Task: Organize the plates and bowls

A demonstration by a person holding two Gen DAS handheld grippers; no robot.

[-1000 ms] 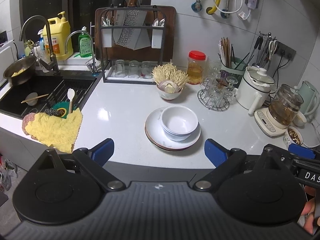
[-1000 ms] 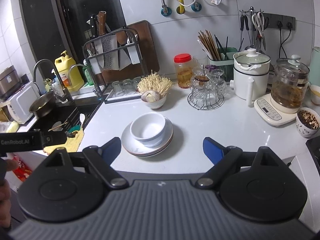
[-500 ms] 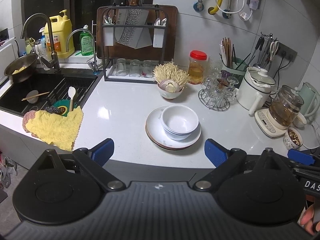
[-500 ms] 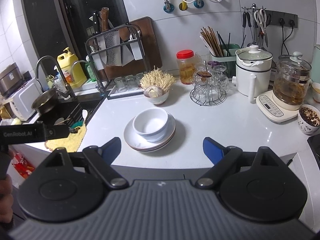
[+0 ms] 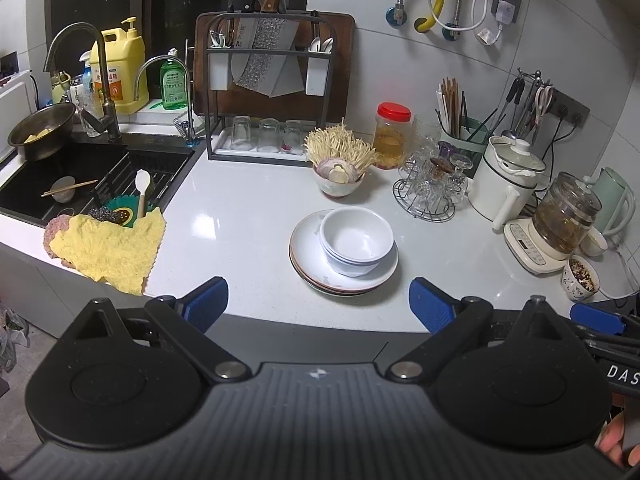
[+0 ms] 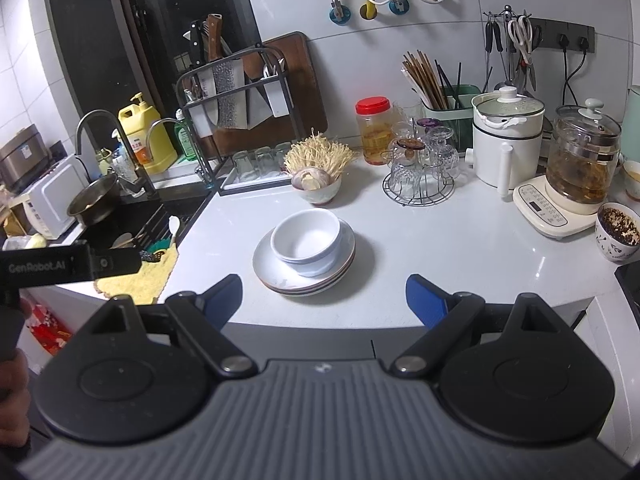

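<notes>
Right now the white bowls (image 5: 354, 242) sit stacked on the plates (image 5: 308, 256) on the counter (image 5: 240, 216). Both the left gripper (image 5: 318, 300) and right gripper (image 6: 324, 296) are spread wide, holding nothing. To lift the bowls well, one gripper should come down slowly over the rim and pinch gently.

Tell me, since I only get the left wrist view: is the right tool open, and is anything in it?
Observer: The right tool is wide open with nothing between its fingers. The stacked white bowls sit ahead of it on the plates.
Operator: What stands left of the steel pot?
Observer: A small white oven sits right beside it.
Operator: And what is right of the patterned cup?
Observer: A black surface starts there, possibly a hob. Only its corner shows.
</notes>
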